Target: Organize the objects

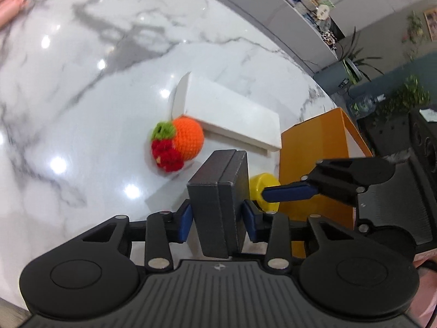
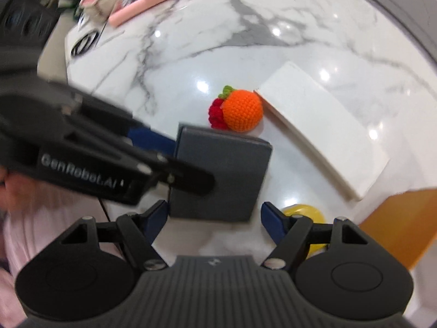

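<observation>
Left gripper clamping the dark grey box at frame centre, jaws pressing both sides. Right gripper hanging wide open around the box's lower edge, gripping nothing. Sitting on the marble counter: crochet fruit mid-frame, white box, yellow cup, orange box right.

Glossy marble table, crocheted yarn fruit, matt dark box.

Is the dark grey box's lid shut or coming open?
Shut: the dark grey box, clamped on edge in the left gripper, shows only a thin even seam between lid and base, no gap.
</observation>
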Motion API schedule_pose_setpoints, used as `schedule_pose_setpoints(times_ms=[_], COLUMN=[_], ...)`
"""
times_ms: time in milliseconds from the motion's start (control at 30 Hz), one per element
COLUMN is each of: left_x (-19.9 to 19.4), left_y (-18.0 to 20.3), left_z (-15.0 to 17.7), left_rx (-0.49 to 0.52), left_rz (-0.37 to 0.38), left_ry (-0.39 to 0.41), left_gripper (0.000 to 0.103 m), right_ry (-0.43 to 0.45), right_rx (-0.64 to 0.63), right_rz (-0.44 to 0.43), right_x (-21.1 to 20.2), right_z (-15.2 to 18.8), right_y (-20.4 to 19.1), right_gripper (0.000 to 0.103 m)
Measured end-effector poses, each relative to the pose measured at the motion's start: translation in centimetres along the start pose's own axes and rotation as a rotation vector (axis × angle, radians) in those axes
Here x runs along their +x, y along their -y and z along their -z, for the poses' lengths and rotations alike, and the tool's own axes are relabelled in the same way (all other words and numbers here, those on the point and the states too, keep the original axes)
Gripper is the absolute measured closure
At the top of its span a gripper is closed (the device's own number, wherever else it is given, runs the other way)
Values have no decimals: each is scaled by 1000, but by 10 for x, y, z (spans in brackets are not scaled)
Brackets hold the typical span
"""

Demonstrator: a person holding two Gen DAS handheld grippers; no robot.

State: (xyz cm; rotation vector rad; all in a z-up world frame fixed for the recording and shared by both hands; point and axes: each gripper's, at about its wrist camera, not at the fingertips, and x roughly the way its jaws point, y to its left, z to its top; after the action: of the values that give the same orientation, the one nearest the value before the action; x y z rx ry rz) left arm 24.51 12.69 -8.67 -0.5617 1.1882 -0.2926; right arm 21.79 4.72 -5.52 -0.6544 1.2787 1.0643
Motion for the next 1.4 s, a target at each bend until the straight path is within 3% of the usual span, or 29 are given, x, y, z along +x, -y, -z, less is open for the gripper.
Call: schedule_pose_setpoints(times_ms=[300, 433, 533, 800, 933, 1133, 1267, 1400], left_x=[-8, -4, -3, -4, -13, -45, -66, -76], left_y=[37, 47, 48, 45, 47, 68, 100, 144], left_z=[-4, -2, -1, -1, 2, 9, 13, 18], left_rx=[294, 358, 377, 367, 359, 394, 447, 516], left_rz=[-159, -182, -183, -171, -151, -137, -111, -44], left_ry=[-3, -2, -1, 9, 24, 94, 145, 181], left_gripper=[59, 59, 59, 59, 64, 64, 65, 65], right_ry=[-134, -185, -212, -226, -175, -14, 72, 123], right_rx=[-305, -293, -279, -260, -269, -242, -243, -237], right_rz=[267, 274, 278, 279, 293, 283, 300, 382], right_x=[9, 22, 28, 33, 21, -36, -84, -128], right_z=[9, 5, 3, 2, 7, 16, 27, 55], right_y=[-3, 12, 22, 34, 32, 24, 3, -9], right_gripper=[28, 31, 41, 48, 48, 48, 48, 48])
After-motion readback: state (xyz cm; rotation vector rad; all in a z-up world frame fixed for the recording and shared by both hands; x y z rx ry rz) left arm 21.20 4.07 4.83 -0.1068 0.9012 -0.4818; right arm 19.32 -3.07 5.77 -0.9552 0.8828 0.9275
